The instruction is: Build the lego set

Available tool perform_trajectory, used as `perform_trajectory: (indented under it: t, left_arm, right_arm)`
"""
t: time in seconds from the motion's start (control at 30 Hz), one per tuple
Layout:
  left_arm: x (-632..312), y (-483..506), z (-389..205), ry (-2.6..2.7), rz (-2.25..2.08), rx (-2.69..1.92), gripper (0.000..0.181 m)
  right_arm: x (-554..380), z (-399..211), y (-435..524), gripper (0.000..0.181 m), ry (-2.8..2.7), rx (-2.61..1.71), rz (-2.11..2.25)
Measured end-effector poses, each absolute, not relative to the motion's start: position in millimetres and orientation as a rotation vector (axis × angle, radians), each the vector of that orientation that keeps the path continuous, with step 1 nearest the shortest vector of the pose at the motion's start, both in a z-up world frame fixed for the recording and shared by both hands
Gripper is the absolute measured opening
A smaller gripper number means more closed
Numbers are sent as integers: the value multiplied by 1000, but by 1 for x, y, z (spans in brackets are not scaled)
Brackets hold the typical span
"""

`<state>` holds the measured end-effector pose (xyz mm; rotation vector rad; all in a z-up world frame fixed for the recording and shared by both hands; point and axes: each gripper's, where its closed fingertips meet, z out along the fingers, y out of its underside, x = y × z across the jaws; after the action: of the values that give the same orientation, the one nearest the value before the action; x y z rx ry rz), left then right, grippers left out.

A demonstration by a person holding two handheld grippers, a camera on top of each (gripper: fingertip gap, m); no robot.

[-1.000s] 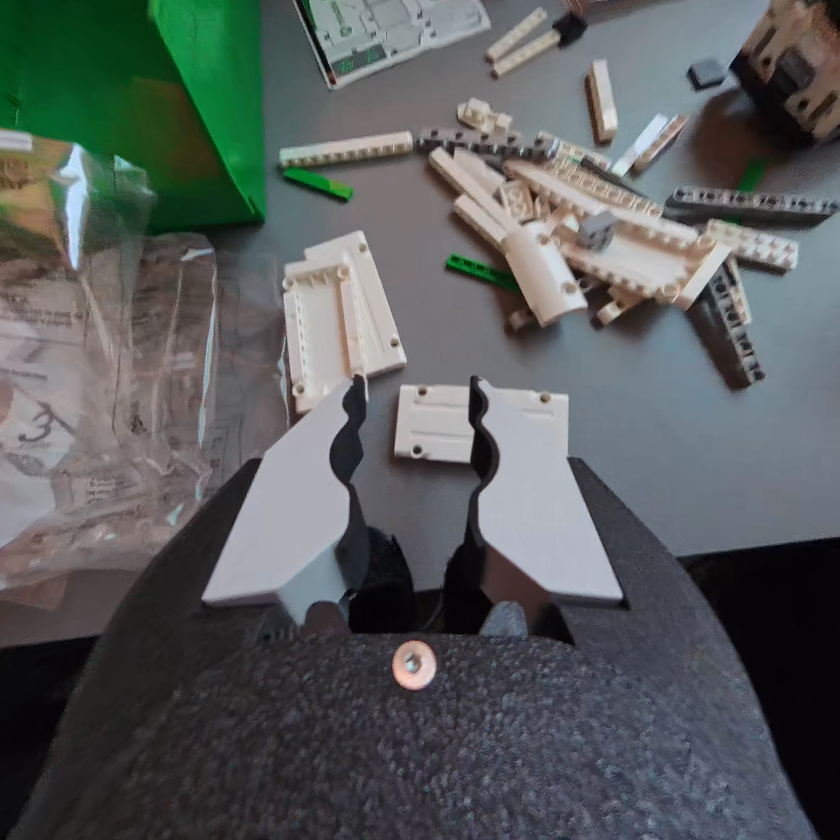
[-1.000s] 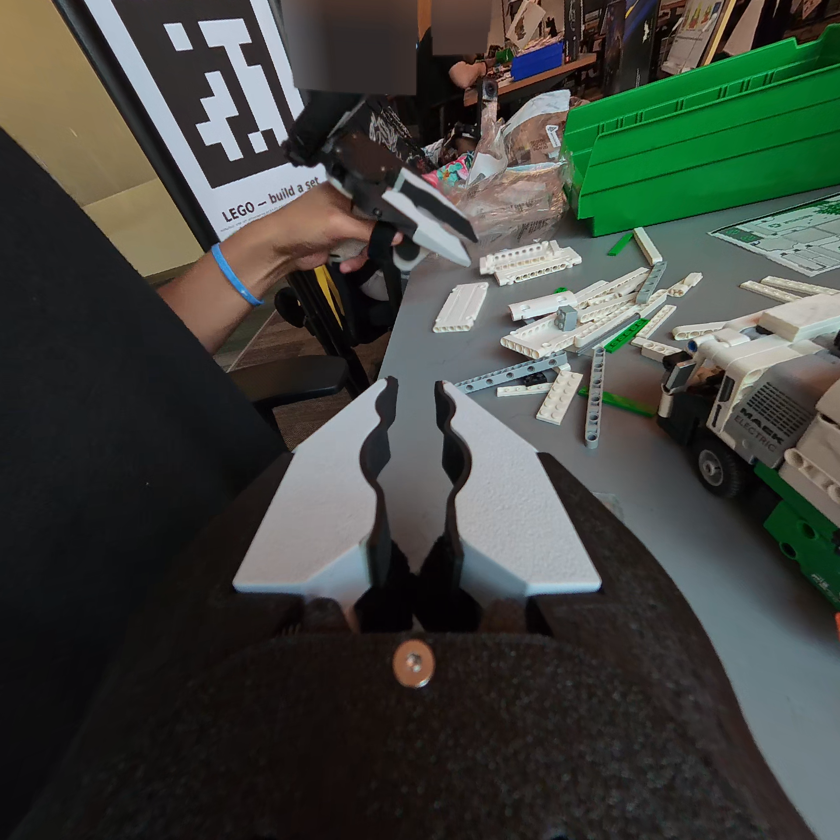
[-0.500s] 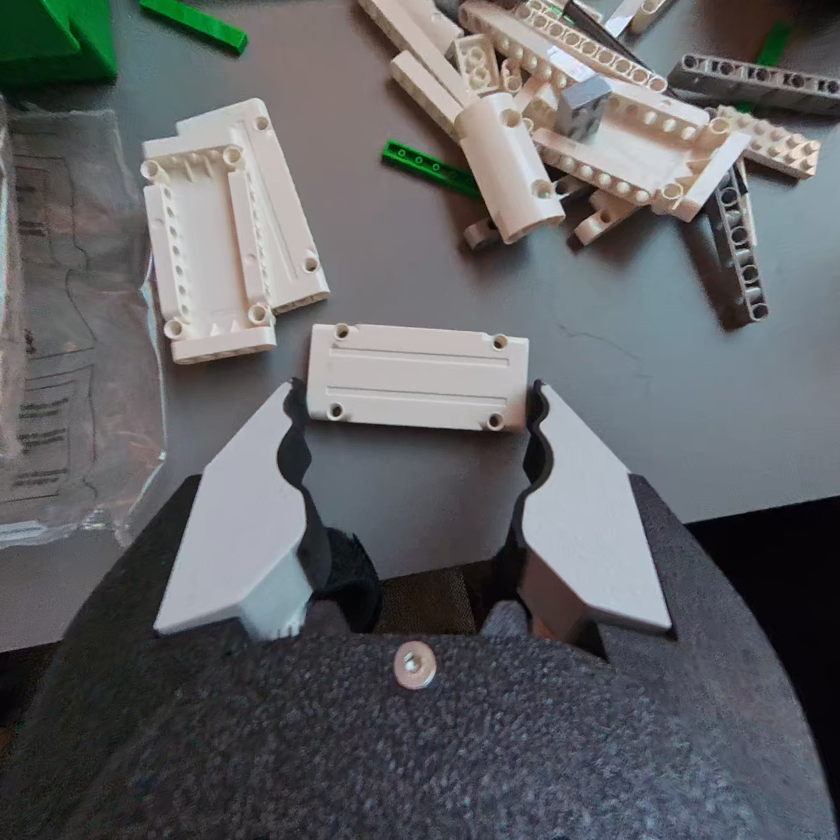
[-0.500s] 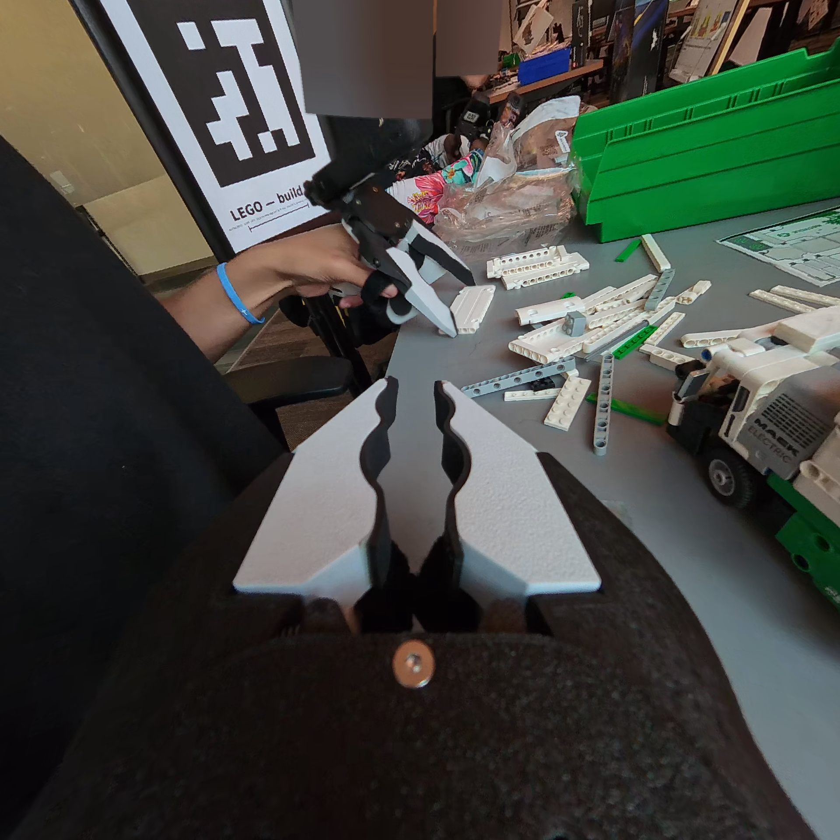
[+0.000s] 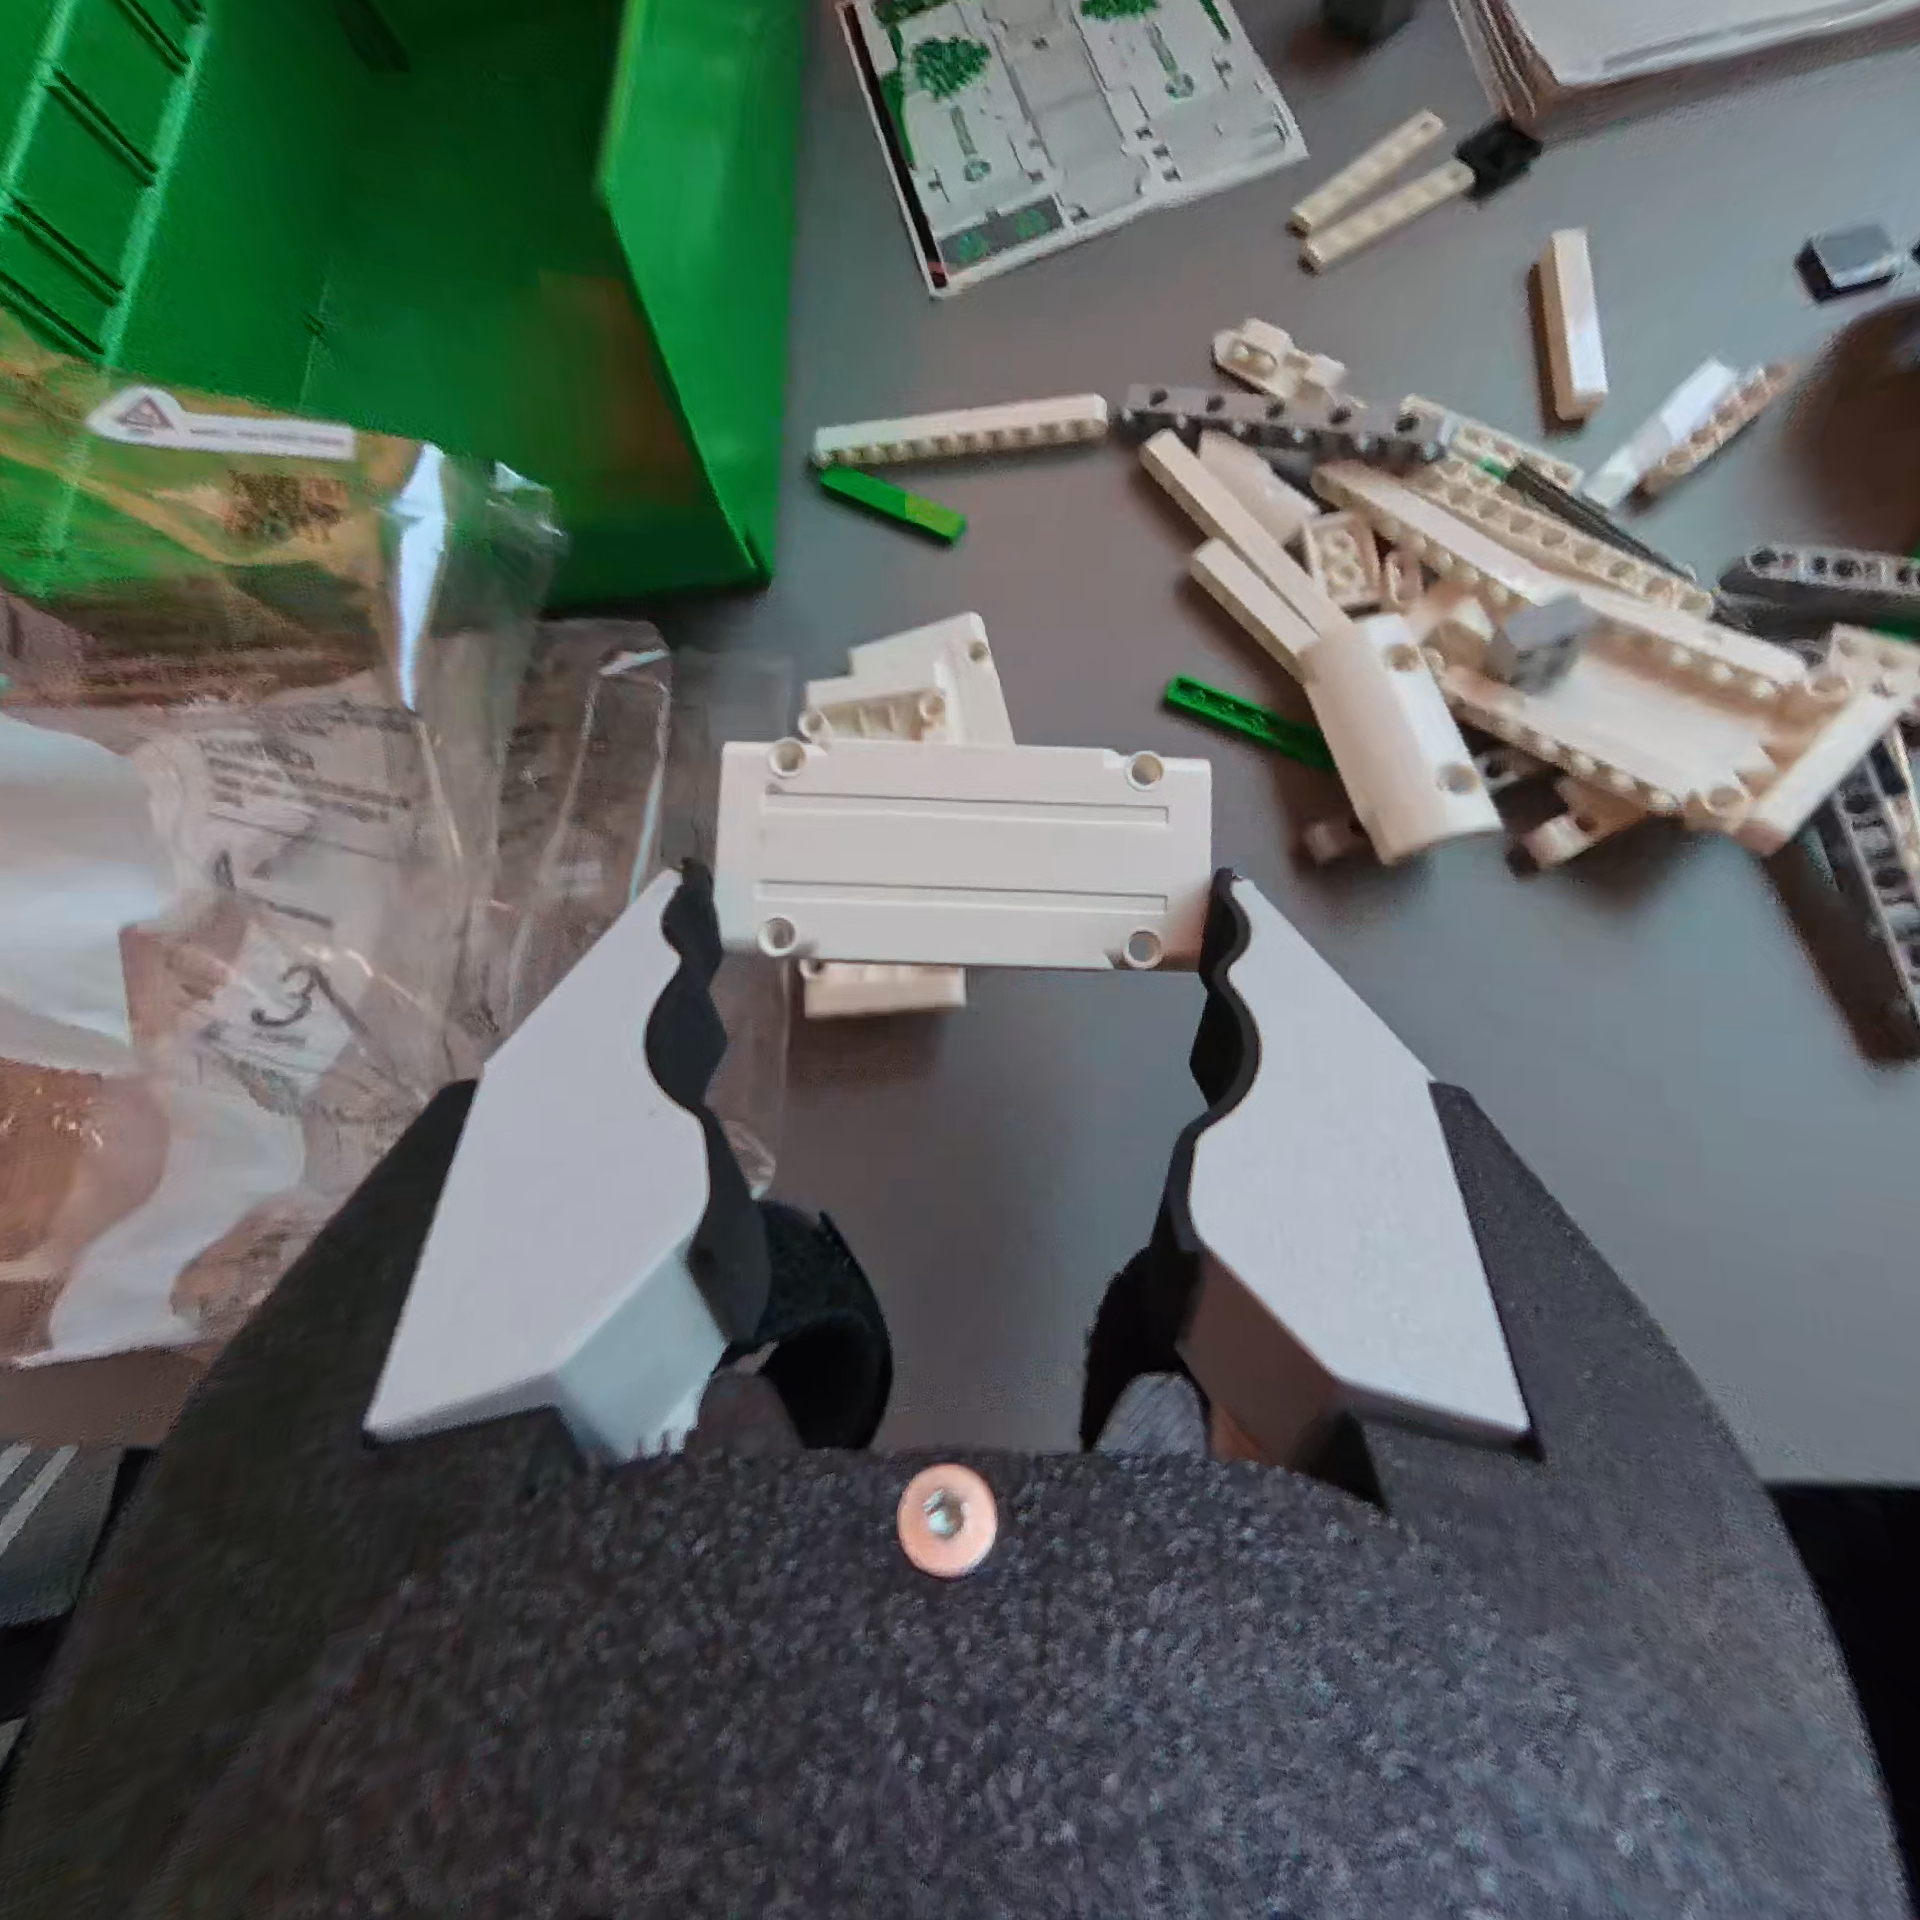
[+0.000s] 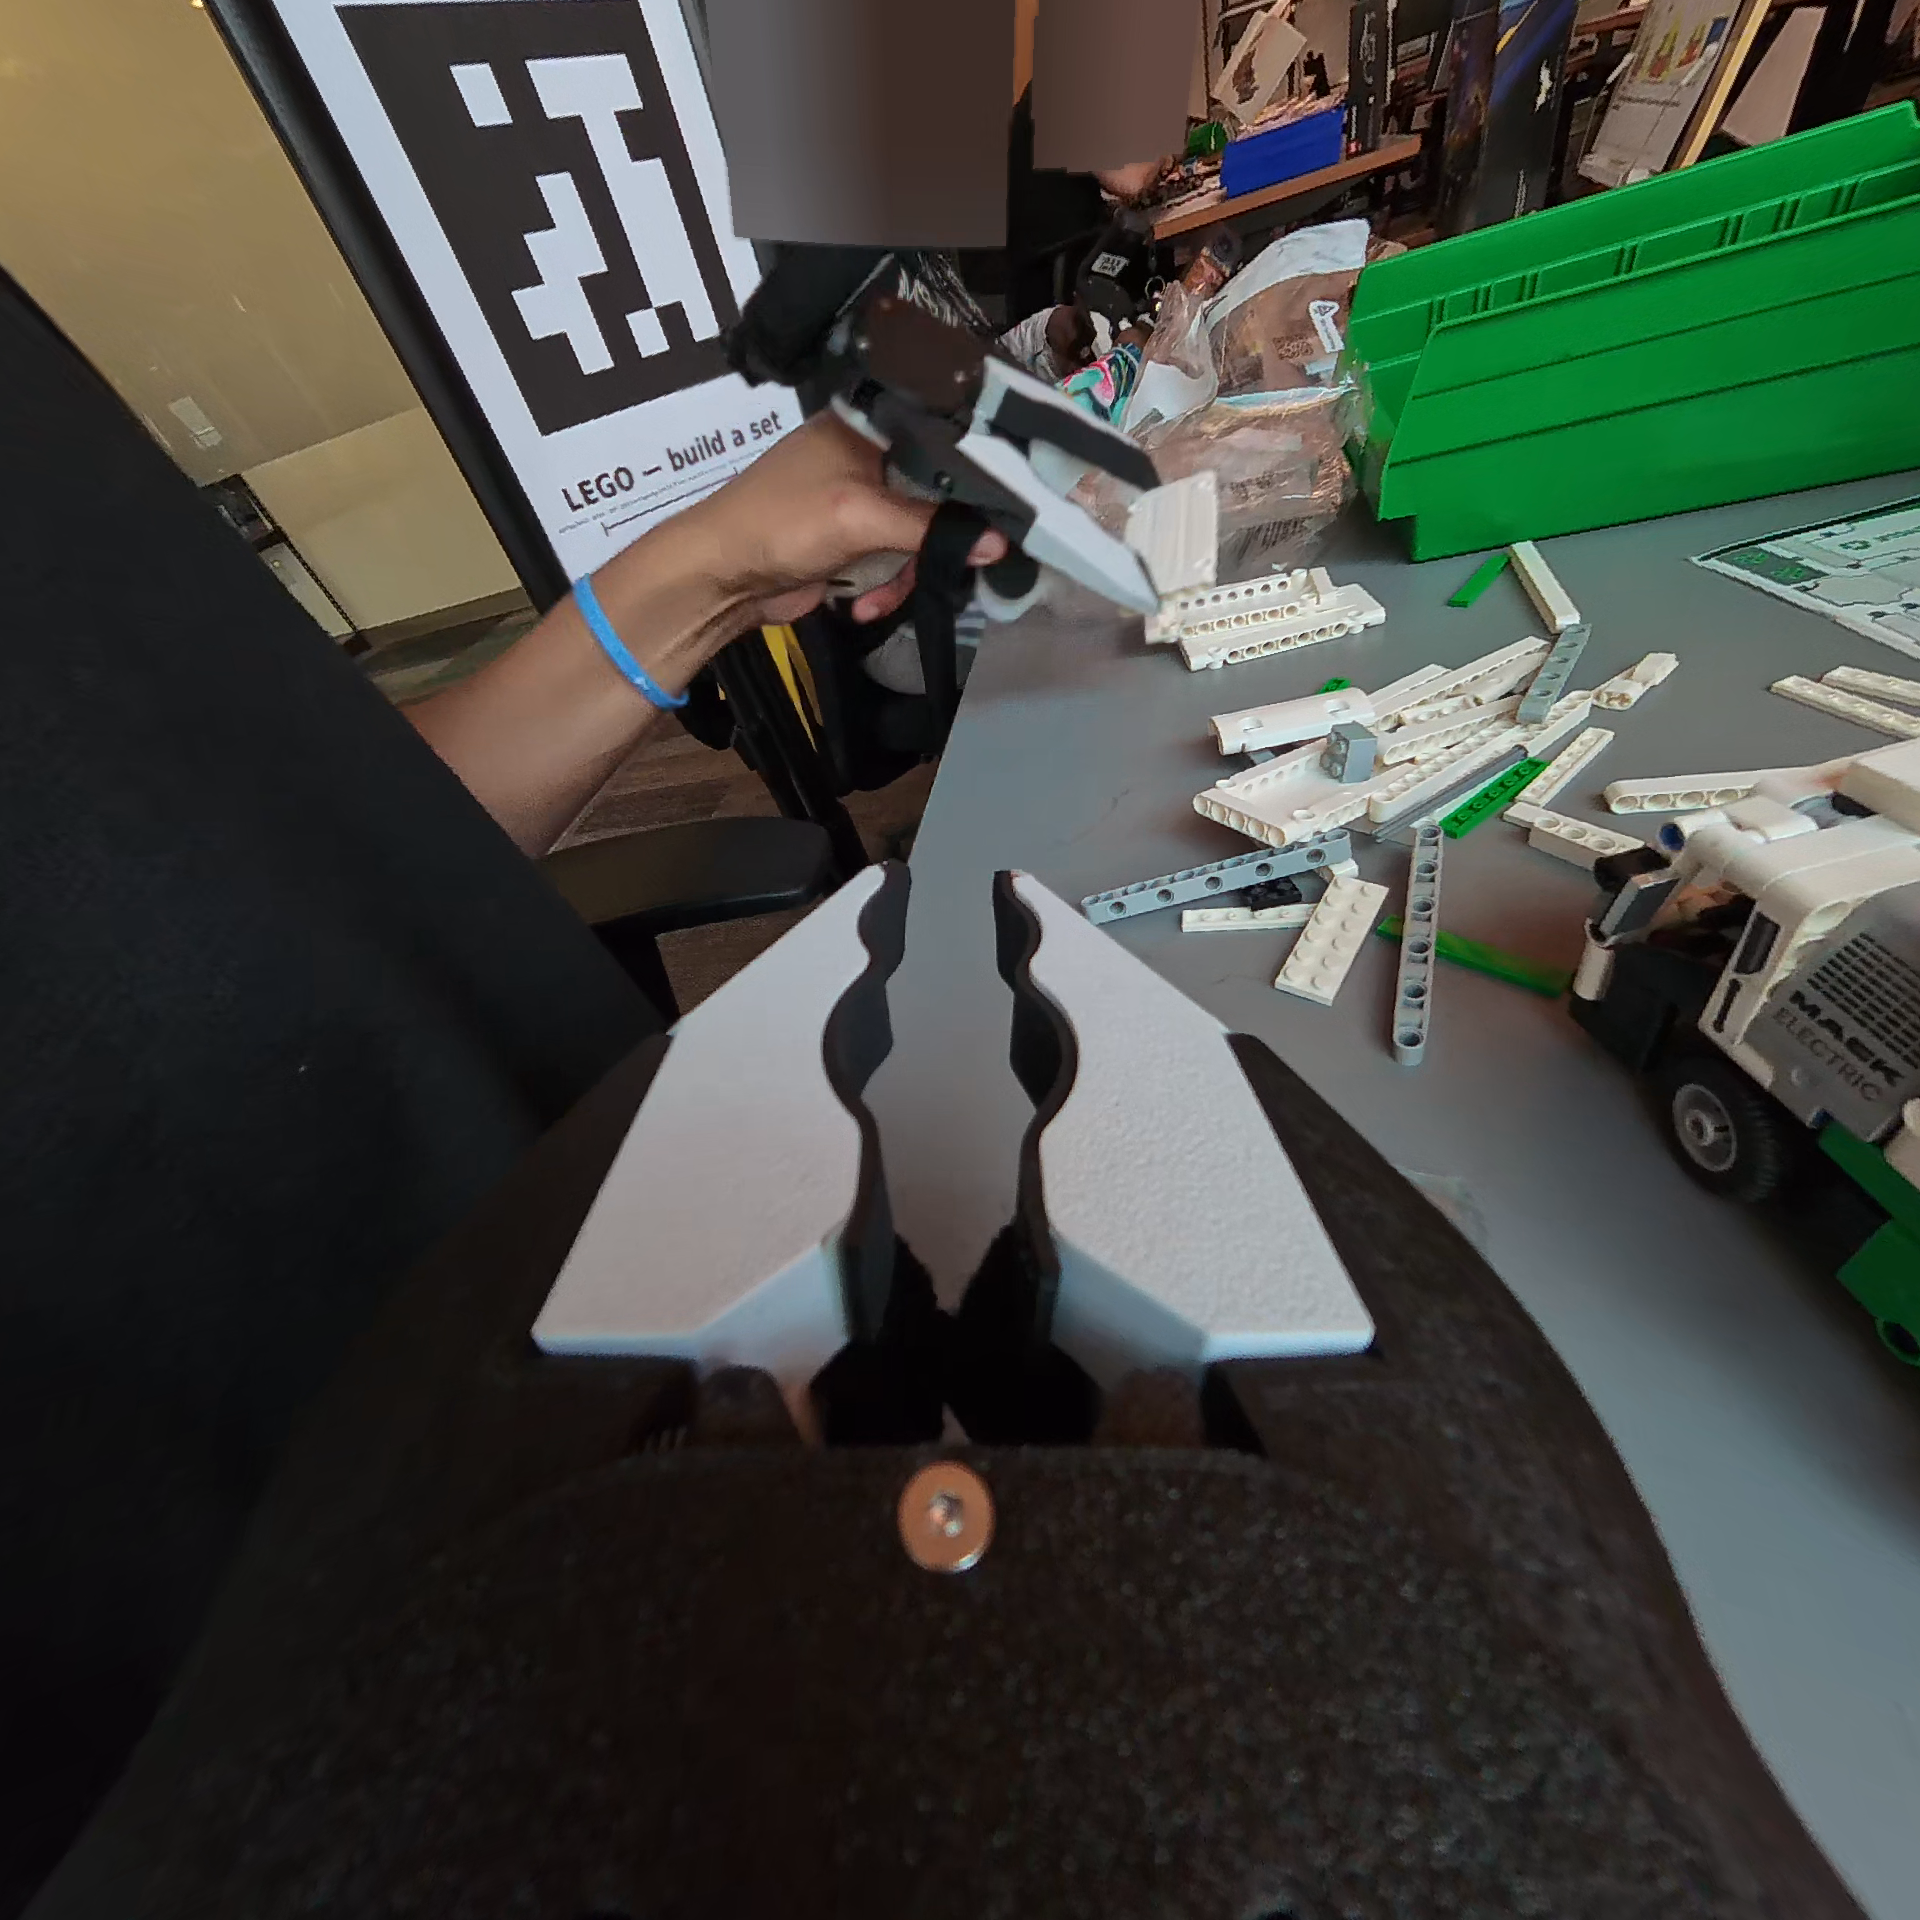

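Grey table point(image 5: 1039, 1143) w/ loose lego pieces point(image 5: 1507, 644), plastic bags point(image 5: 260, 831), green bin point(image 5: 416, 260).

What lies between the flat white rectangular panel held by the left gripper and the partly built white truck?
The flat white rectangular panel is held above the table. Between it and the partly built white truck lies the loose pile of white and grey pieces.
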<state>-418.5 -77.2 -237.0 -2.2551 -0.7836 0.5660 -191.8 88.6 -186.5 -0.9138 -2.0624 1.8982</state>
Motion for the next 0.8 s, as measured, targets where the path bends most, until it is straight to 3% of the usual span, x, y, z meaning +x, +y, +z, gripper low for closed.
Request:
perform_trajectory:
  t: [0.3,0.5,0.67,0.8]
  left_arm:
    - [-467,-73,-275,-860,372,-2344,93]
    - [-458,-68,-261,-759,427,-2323,96]
    - [-414,-36,-214,-602,386,-2098,83]
    - [-362,4,-248,-559,162,-2183,74]
  right_arm:
    - [-193,-192,92,15,-2067,-936,1866]
    - [-195,-190,89,16,-2084,-934,1835]
    - [-194,-192,99,17,-2072,-995,1673]
    - [-188,-191,114,17,-1972,-1116,1624]
